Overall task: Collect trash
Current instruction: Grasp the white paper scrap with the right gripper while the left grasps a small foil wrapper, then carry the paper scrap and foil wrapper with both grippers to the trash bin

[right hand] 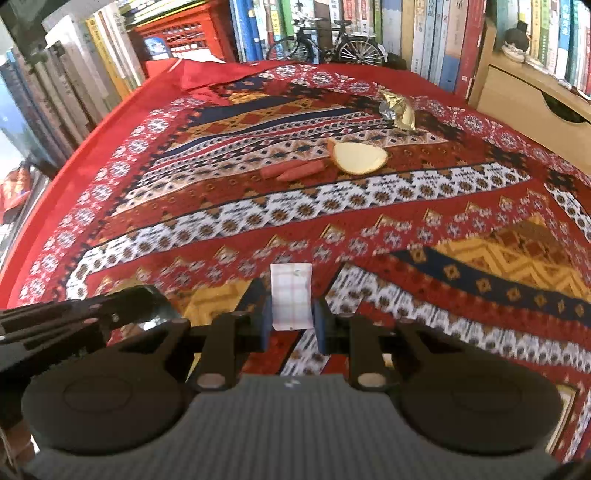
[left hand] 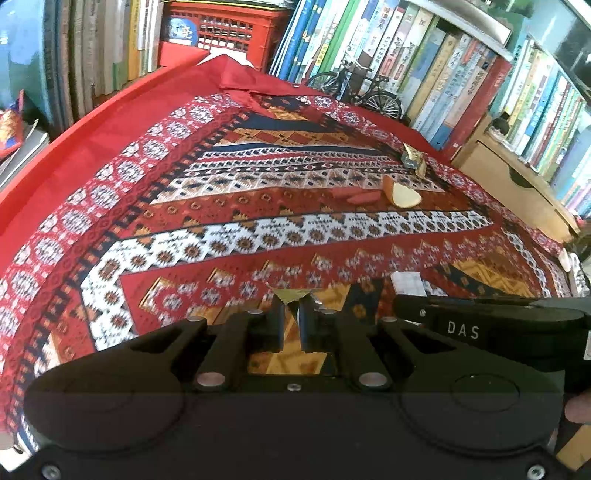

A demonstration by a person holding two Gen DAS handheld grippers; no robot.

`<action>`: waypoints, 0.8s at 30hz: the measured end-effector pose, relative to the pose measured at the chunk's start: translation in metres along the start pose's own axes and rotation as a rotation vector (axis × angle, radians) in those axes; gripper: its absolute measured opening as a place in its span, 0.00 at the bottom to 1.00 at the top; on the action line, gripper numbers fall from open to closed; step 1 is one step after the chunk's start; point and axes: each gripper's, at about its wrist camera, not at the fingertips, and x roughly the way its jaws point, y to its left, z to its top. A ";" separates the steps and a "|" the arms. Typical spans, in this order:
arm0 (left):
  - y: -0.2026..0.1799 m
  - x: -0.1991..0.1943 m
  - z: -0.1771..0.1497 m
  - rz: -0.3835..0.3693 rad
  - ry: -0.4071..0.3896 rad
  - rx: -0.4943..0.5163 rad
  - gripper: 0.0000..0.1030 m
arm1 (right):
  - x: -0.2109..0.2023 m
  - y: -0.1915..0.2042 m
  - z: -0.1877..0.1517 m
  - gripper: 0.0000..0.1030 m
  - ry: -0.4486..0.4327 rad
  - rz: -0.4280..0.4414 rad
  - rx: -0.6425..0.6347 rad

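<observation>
Left wrist view: the left gripper (left hand: 291, 325) has its fingers drawn nearly together, pinching a dry yellow-green leaf scrap (left hand: 290, 294) at their tips, just above the patterned red, white and navy cloth (left hand: 207, 221) covering the worktop. The right gripper (left hand: 406, 291) enters from the right edge, close beside it, with a small white checked packet (left hand: 406, 282) at its tip. Farther across the cloth lie a pale round slice with an orange rim (left hand: 402, 194), two reddish sticks (left hand: 356, 195) just left of it, and a crumpled gold foil wrapper (left hand: 413, 157) beyond. The cloth's left half is open; books (left hand: 436, 74) line the far and right edges. A red plastic crate (left hand: 225, 31) stands at the far corner; its contents cannot be made out.

Right wrist view: the right gripper (right hand: 291, 325) has its fingers set narrowly apart, closed on the edges of the small white checked packet (right hand: 291, 301), which stands upright between them. The left gripper (right hand: 147, 306) lies close at lower left. The pale slice (right hand: 360, 158), reddish sticks (right hand: 293, 170) and gold foil wrapper (right hand: 399, 107) sit mid-cloth, well apart from both tools. A model bicycle (right hand: 325, 46) stands at the far edge.
</observation>
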 end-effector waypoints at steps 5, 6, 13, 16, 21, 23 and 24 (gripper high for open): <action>0.015 -0.028 -0.026 -0.009 -0.009 0.007 0.07 | -0.023 0.024 -0.026 0.27 -0.015 0.007 -0.022; 0.019 -0.033 -0.033 -0.012 -0.008 0.006 0.07 | -0.027 0.030 -0.032 0.27 -0.017 0.009 -0.026; 0.056 -0.077 -0.087 -0.007 0.000 0.007 0.07 | -0.053 0.081 -0.089 0.27 -0.007 0.037 -0.086; 0.075 -0.092 -0.111 0.005 0.007 0.000 0.07 | -0.059 0.106 -0.115 0.27 0.008 0.062 -0.112; 0.105 -0.114 -0.152 0.025 0.029 -0.024 0.07 | -0.056 0.144 -0.162 0.27 0.038 0.092 -0.157; 0.118 -0.121 -0.167 0.034 0.037 -0.036 0.07 | -0.054 0.157 -0.178 0.27 0.047 0.098 -0.170; 0.124 -0.125 -0.173 0.039 0.042 -0.042 0.07 | -0.053 0.163 -0.185 0.27 0.053 0.101 -0.175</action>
